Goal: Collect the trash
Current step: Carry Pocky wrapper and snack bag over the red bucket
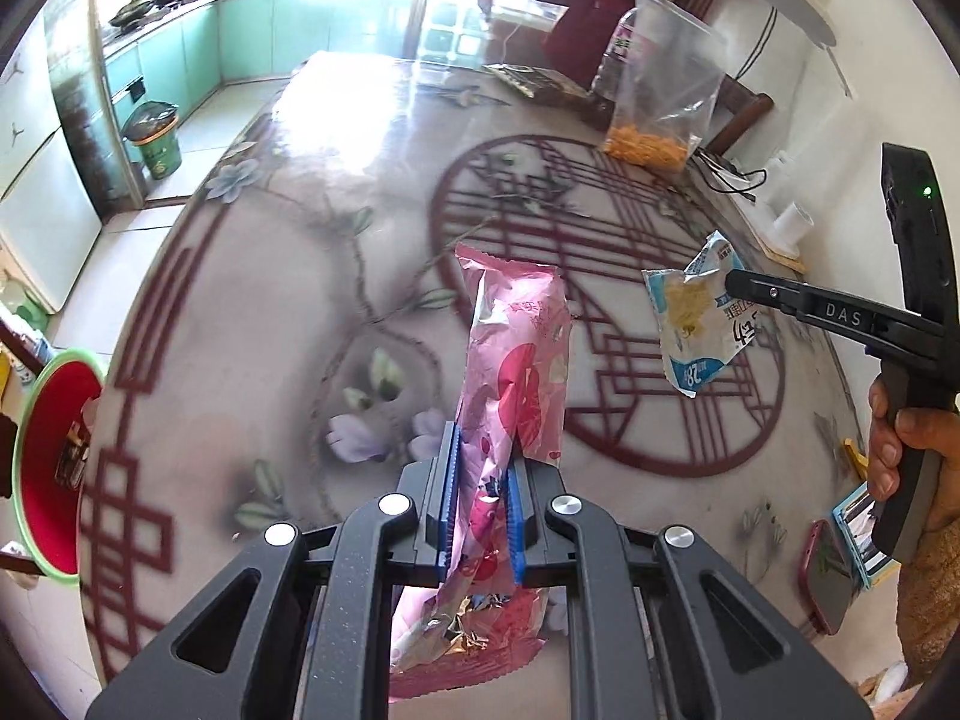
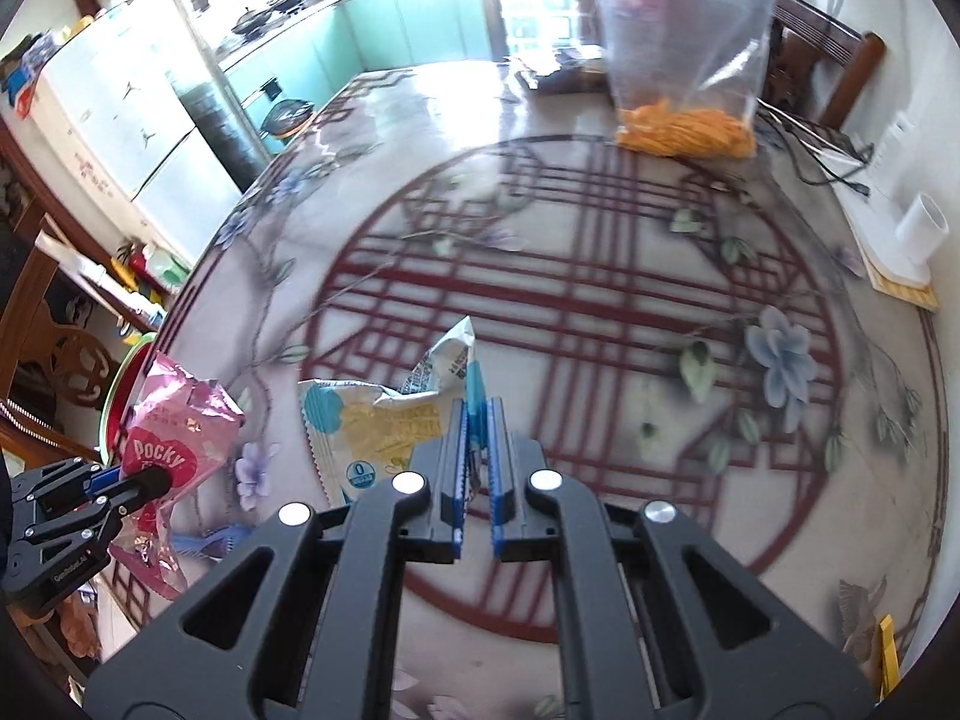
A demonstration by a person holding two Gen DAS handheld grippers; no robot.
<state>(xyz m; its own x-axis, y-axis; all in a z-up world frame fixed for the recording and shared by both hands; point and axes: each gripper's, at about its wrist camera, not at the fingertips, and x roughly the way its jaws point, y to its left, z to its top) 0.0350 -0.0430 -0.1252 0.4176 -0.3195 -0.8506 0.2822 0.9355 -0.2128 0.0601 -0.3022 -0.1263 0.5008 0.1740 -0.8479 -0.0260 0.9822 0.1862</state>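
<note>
My left gripper (image 1: 483,447) is shut on a pink Pocky wrapper (image 1: 516,360), which sticks up between the blue pads above the patterned table (image 1: 270,312). From the right wrist view the same pink Pocky wrapper (image 2: 174,438) hangs at the left in the left gripper (image 2: 147,480). A white and blue snack wrapper (image 2: 384,414) is pinched at its edge by my right gripper (image 2: 478,414), which is shut on it. In the left wrist view the white and blue snack wrapper (image 1: 702,312) hangs from the right gripper (image 1: 729,282) over the table. A red bin with a green rim (image 1: 51,468) stands beyond the table's left edge.
A clear bag with orange strips (image 1: 654,90) and a plastic bottle (image 1: 618,42) stand at the table's far side. A cable (image 2: 822,162), a white cup on a board (image 2: 918,234), a phone (image 1: 831,576) and a hand (image 1: 900,450) are at the right. A green bucket (image 1: 153,138) stands on the kitchen floor.
</note>
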